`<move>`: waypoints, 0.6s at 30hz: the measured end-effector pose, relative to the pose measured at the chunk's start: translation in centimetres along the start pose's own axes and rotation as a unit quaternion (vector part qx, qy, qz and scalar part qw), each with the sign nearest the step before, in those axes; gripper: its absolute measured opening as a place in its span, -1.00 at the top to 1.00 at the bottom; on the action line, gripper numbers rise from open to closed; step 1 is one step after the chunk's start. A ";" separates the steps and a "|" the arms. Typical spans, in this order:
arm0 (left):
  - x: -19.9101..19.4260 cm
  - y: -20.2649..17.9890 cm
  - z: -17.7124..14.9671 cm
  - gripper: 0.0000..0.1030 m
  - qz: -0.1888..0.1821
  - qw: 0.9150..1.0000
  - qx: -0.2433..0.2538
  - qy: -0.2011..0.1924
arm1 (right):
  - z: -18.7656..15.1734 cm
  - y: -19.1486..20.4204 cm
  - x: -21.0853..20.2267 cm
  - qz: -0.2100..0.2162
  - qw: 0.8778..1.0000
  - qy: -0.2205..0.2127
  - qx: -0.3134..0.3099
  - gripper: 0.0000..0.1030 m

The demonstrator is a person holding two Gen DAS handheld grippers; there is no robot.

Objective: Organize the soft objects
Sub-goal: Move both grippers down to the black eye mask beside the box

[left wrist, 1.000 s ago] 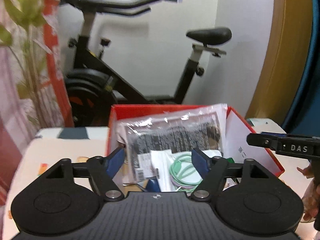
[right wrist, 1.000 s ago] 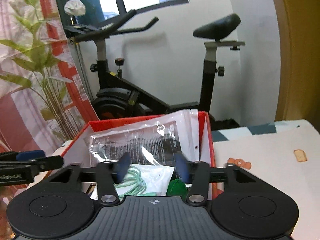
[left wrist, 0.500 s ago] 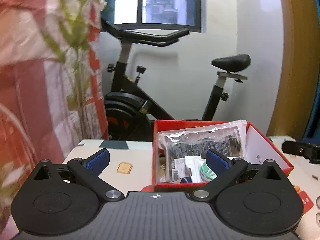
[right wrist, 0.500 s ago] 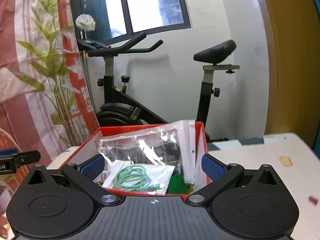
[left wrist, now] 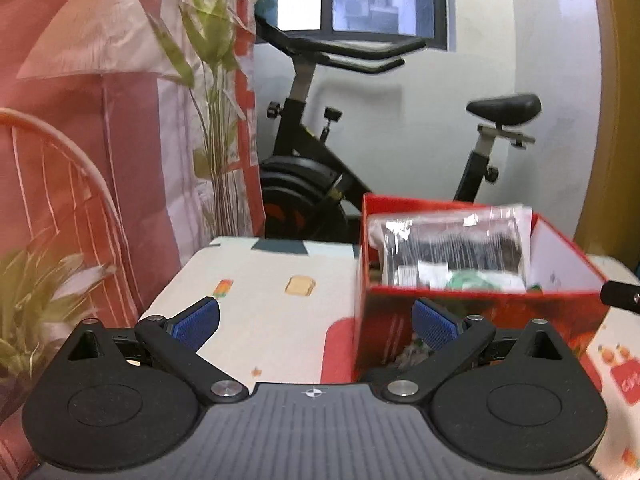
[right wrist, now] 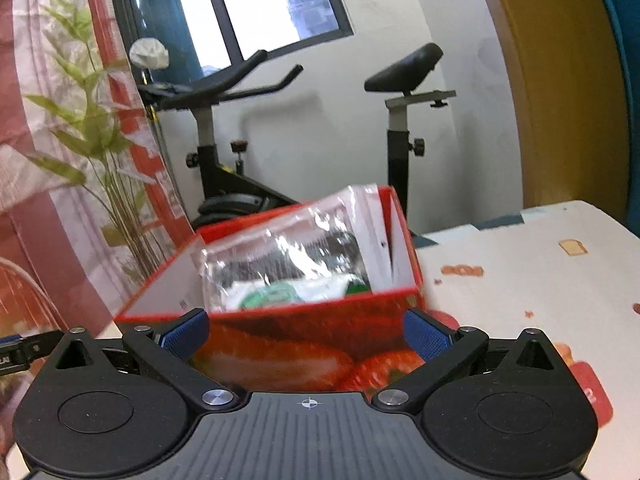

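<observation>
A red box printed with strawberries stands on the table and holds soft packets. A clear plastic bag with dark contents leans inside it, and a packet with a coiled green cable lies in front of that. My left gripper is open and empty, down and to the left of the box. My right gripper is open and empty before the box's front wall. The tip of the right gripper shows at the right edge of the left wrist view.
The table wears a cream cloth with small printed pictures. Behind it stand an exercise bike, a potted plant and a pink-red curtain. Leaves sit at the lower left.
Both grippers opened wide and drew back from inside the box; the packets stay in it. The left view swung left, leaving the box at the right.
</observation>
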State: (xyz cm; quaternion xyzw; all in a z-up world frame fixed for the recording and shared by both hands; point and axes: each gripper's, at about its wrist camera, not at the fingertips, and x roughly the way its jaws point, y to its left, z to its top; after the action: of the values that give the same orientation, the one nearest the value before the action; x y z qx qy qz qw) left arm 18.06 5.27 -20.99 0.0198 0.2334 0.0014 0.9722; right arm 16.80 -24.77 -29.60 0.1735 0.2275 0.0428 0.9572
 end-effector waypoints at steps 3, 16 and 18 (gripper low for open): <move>0.0 0.0 -0.8 -1.00 0.002 1.000 0.017 0.015 | -1.0 -0.2 0.5 0.003 0.999 0.036 -0.003 -0.99; 2.3 1.4 -3.8 -0.80 -0.030 0.996 -0.014 0.088 | -4.2 -0.7 2.3 0.001 0.996 0.090 -0.002 -0.99; 2.7 1.5 -4.0 -0.78 -0.038 0.994 -0.019 0.097 | -4.4 -0.5 2.7 0.008 0.995 0.097 -0.006 -0.94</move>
State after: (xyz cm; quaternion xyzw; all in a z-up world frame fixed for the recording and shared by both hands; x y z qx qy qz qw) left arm 18.64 6.95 -25.76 -0.0079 0.3276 -0.0295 0.9443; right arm 17.26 -23.39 -34.61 0.1649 0.3182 0.0680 0.9311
